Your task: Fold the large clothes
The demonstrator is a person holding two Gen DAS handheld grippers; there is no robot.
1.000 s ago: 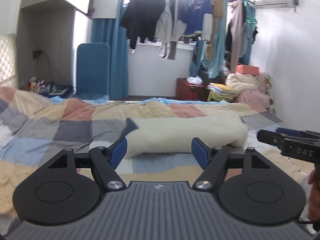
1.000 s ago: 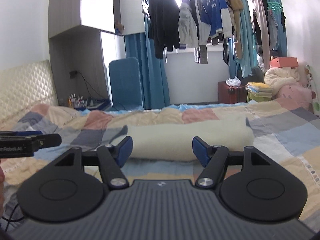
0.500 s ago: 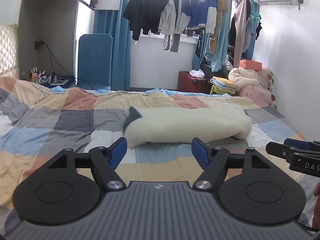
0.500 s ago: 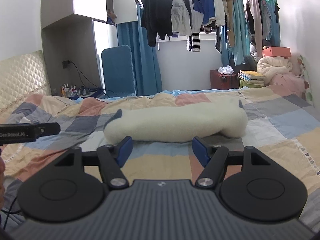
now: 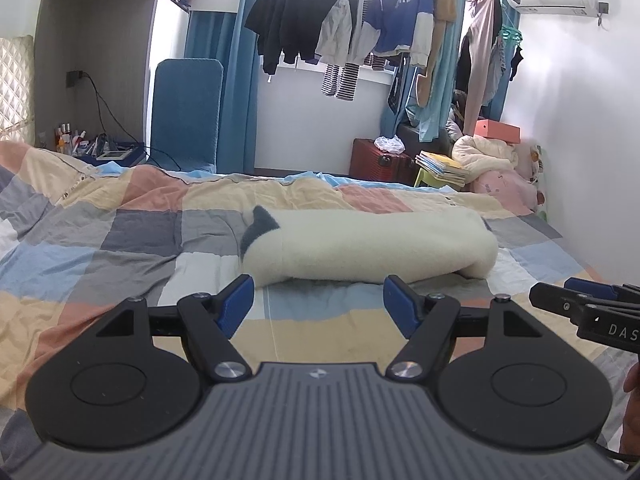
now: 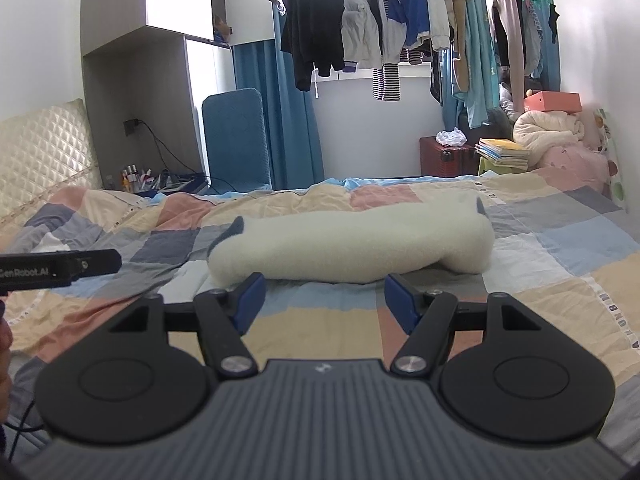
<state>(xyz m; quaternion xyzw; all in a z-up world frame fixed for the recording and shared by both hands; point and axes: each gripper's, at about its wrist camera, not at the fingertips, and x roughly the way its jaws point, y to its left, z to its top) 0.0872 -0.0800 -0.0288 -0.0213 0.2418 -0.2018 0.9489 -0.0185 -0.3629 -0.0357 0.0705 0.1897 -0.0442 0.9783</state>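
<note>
A cream fleece garment (image 5: 368, 246) (image 6: 352, 248) lies folded into a long roll across the checked bedspread (image 5: 120, 240) (image 6: 560, 248), with a dark grey corner (image 5: 260, 228) poking up at its left end. My left gripper (image 5: 318, 300) hovers just in front of the roll, jaws wide apart and nothing between them. My right gripper (image 6: 324, 296) hangs the same way, open and empty, short of the roll. Each gripper shows at the edge of the other's view, the right gripper (image 5: 588, 312) on the right and the left gripper (image 6: 60, 266) on the left.
Behind the bed stand a blue chair (image 5: 186, 114), a red suitcase (image 5: 380, 162), a stack of books (image 5: 440, 166) and a heap of bedding (image 5: 492, 156). Clothes hang on a rail (image 5: 360, 20) at the window. A padded headboard (image 6: 44, 148) is at the left.
Both views have tilted down and drawn back a little, so the roll now sits higher above the fingertips and more bedspread shows in front. Both jaws have kept the same spread.
</note>
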